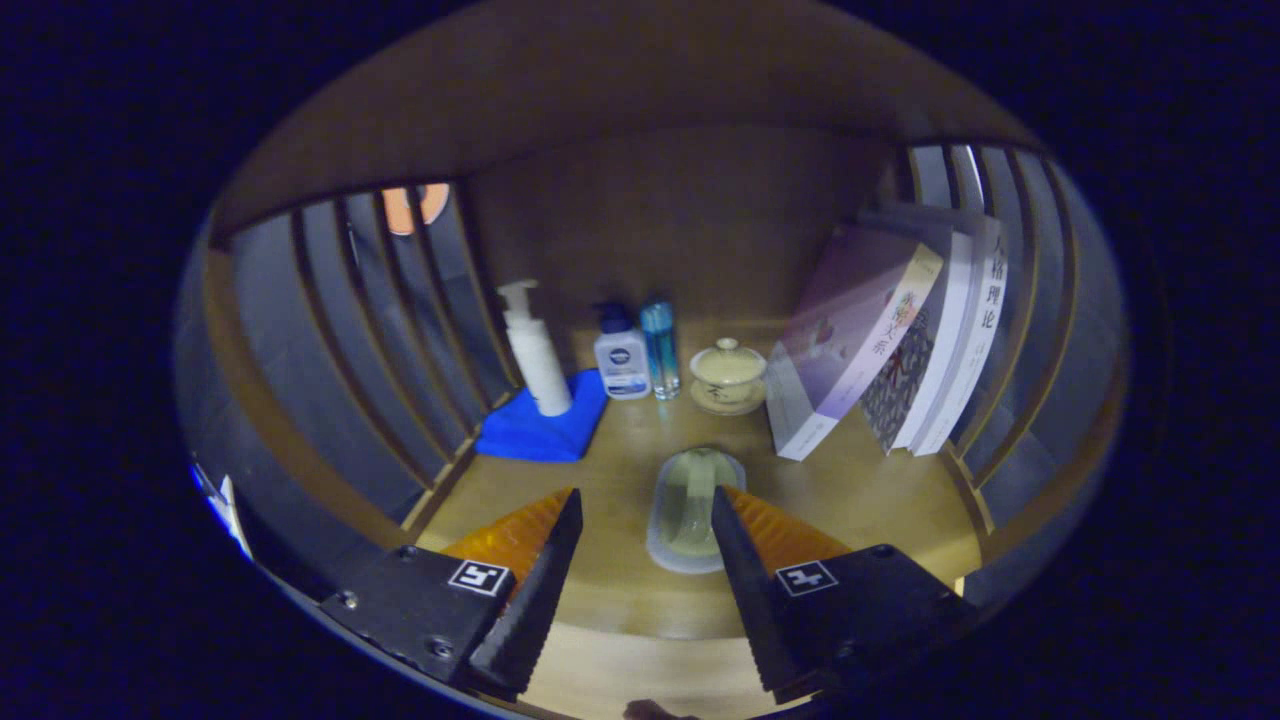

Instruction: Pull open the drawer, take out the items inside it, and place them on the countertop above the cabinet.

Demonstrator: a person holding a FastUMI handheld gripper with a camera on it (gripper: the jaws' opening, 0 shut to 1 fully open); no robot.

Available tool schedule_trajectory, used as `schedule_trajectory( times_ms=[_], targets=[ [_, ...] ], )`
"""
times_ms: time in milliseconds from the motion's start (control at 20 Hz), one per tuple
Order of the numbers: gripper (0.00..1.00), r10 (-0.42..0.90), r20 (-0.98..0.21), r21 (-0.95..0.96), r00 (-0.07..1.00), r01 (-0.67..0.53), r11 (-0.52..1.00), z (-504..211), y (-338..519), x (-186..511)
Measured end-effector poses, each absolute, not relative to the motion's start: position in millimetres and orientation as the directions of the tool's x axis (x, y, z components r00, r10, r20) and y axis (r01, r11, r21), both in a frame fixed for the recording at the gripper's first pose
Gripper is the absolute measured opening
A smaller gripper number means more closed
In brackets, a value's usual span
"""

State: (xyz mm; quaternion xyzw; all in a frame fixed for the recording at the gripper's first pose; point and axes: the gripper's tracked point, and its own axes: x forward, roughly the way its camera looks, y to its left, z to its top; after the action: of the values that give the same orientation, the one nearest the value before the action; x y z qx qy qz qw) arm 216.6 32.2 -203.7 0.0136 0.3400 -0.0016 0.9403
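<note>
A pale green soap bar in a clear oval dish [692, 508] lies on the wooden countertop [860, 490], close against the inner side of the right finger. My gripper [645, 505] is open, its fingers spread wide, and neither finger presses on the dish. The left finger stands well apart from the dish. The drawer and cabinet below are out of sight.
At the back stand a white pump bottle [534, 350] on a blue cloth [545, 425], a small white bottle with a dark cap [621, 358], a slim blue bottle [660, 347] and a lidded cup on a saucer [728, 376]. Several books [890, 340] lean at the right. Slatted side walls enclose the shelf.
</note>
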Motion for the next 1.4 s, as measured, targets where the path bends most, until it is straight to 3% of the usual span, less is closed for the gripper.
schedule_trajectory(
  times_ms=[200, 950, 1400],
  targets=[
    [0.94, 0.068, -0.577, 0.029, 0.814, -0.062, 0.998, -177.6, 54.3, 174.2],
    [0.96, 0.077, -0.324, -0.067, 0.943, -0.104, 0.992, -157.6, 46.2, 35.1],
    [1.00, 0.087, -0.337, -0.035, 0.938, -0.105, 0.994, -221.9, 50.2, -35.5]
  ],
)
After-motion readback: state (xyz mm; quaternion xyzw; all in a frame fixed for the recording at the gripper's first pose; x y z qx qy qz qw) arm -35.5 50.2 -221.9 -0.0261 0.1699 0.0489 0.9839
